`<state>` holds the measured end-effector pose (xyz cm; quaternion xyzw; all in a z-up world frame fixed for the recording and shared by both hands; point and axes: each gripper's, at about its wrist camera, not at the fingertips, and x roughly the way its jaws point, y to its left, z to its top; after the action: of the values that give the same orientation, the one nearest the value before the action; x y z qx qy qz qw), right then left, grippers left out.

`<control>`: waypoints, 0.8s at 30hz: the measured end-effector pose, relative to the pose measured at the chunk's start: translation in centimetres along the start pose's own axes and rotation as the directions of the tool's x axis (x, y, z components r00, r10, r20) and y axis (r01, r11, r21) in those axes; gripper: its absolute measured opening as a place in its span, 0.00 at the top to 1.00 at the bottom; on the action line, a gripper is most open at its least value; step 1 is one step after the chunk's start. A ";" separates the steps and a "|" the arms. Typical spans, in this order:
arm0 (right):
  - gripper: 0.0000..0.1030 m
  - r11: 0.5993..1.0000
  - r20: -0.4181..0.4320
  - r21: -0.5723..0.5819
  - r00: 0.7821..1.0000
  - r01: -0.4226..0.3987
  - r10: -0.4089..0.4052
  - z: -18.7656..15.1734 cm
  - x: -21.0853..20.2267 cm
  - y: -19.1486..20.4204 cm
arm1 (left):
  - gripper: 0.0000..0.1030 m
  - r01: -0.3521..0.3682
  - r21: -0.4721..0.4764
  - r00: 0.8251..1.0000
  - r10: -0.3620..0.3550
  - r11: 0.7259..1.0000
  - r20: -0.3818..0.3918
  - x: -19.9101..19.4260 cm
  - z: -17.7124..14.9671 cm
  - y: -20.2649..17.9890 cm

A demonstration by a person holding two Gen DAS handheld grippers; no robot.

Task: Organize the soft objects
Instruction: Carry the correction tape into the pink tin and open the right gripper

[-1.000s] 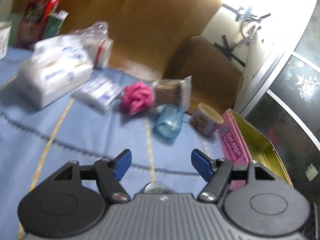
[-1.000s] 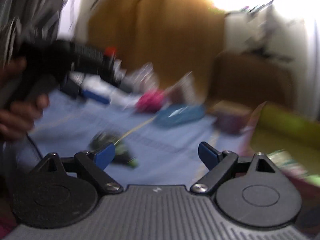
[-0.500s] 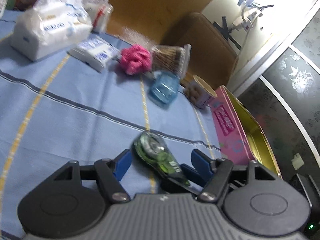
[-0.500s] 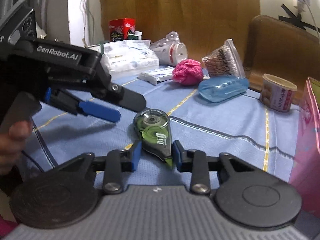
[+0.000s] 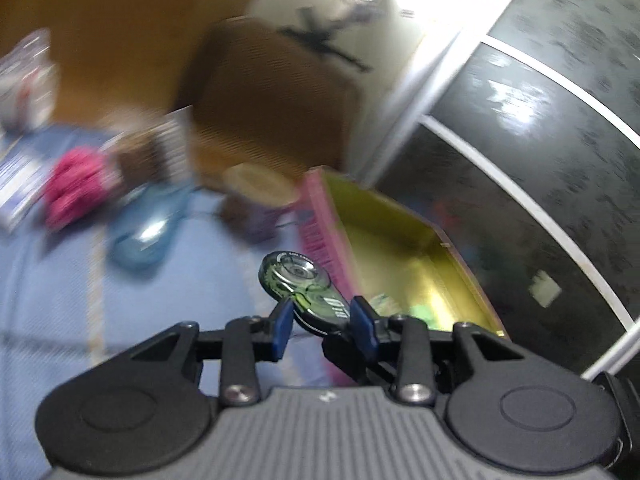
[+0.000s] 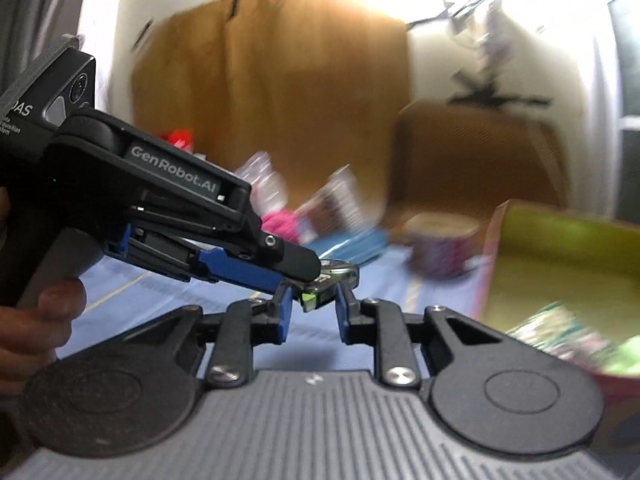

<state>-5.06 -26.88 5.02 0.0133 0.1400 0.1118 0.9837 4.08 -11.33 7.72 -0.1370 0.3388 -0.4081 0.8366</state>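
A green correction tape dispenser (image 5: pixel 302 286) is held off the blue tablecloth (image 5: pixel 60 280). My left gripper (image 5: pixel 323 320) is shut on its narrow end. My right gripper (image 6: pixel 311 306) is also shut on the dispenser (image 6: pixel 332 280), with the left gripper's body (image 6: pixel 172 204) reaching in from the left and touching it. A pink fluffy ball (image 5: pixel 78 184) lies at the back left, also blurred in the right wrist view (image 6: pixel 280 222). The open box with pink walls and yellow-green inside (image 5: pixel 384 240) stands to the right (image 6: pixel 560 264).
A blue oval case (image 5: pixel 148 232), a bag of cotton swabs (image 5: pixel 160 148), a small paper cup (image 5: pixel 260 200) and white packets (image 5: pixel 16 184) lie on the cloth. Colourful packets (image 6: pixel 560 332) lie in the box. A brown chair (image 5: pixel 272 100) stands behind.
Both grippers have lifted the dispenser off the cloth and carried it right, towards the box. The left gripper has shut on it; the right was shut on it half a second ago.
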 end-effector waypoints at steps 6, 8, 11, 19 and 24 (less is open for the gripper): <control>0.75 0.984 0.083 0.060 0.982 0.166 -0.170 0.6 -2.4 -4.6 | 0.66 0.062 0.119 0.997 -0.056 0.991 -0.051 5.5 1.3 -5.3; 0.75 0.974 0.076 0.080 0.973 0.211 -0.217 0.2 -2.4 -6.2 | 0.66 0.073 0.134 0.995 -0.064 0.988 -0.074 7.5 1.2 -6.3; 0.75 0.959 0.045 0.111 0.962 0.262 -0.268 -0.4 -1.9 -8.2 | 0.66 0.081 0.131 0.992 -0.066 0.988 -0.110 10.4 1.1 -6.9; 0.65 0.923 -0.002 0.163 0.936 0.348 -0.352 -1.1 -1.0 -10.3 | 0.62 0.046 0.139 0.995 -0.033 0.989 -0.095 10.9 1.0 -6.5; 0.65 0.936 0.050 0.143 0.942 0.321 -0.331 -0.6 -1.4 -8.8 | 0.58 -0.043 0.104 0.999 0.043 0.994 0.007 6.5 0.9 -2.5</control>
<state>-4.67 -35.77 4.37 0.0596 0.1113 -0.0632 0.9900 6.04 -18.02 6.74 -0.0867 0.3177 -0.4068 0.8521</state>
